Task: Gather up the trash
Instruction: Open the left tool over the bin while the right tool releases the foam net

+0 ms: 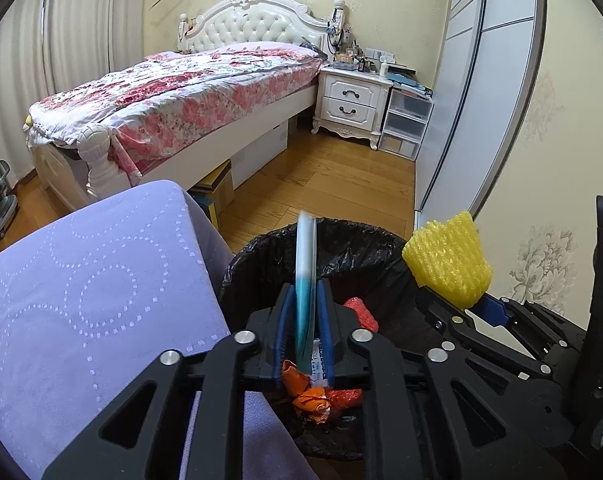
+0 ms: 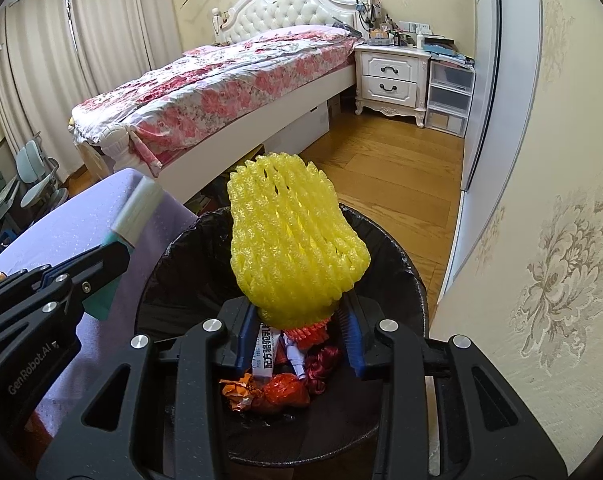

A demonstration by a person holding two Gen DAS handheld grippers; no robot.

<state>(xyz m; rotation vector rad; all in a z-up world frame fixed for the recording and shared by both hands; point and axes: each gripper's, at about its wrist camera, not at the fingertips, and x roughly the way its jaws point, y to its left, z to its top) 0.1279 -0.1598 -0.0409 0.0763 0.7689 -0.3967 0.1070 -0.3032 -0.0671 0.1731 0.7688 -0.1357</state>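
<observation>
surface: purple-cloth surface (image 1: 81, 280), lower left of the left wrist view, touching or just beside the bin's left side; small brown item at its far left edge, too cut off to name.
left hand-held gripper: left hand-held gripper (image 1: 306, 312), bottom centre of its own view, clenched on a flat teal-and-white packet (image 1: 305, 264).
packet axis: long axis runs straight out along the fingers, edge-on to the camera, tip reaching up past the far rim of the bin; in the right wrist view it shows at left, slanting up over the cloth edge.
bin: black-bagged trash bin (image 1: 353, 248), lower centre of both views, directly under and ahead of both grippers; trash already in it: orange wrapper (image 1: 305, 392), red netting, a printed white box.
right hand-held gripper: right hand-held gripper (image 2: 297, 320), bottom centre of its own view, grasping a yellow foam fruit net (image 2: 293, 240) by its narrow end.
net axis: long axis points away from the fingers and upward, wide end fanning over the far rim; bin opening lies straight below the grasp.
key relation: both items hang above the bin mouth; right one looks more centred over the opening, left one nearer the left rim by the cloth.
next move, my read: just let go, right first; packet may need a nudge rightward so it does not land on the cloth.
risk: the light net could catch on the rim or bag edge.
background: bed upper left, nightstand upper right centre, wardrobe at right.
</observation>
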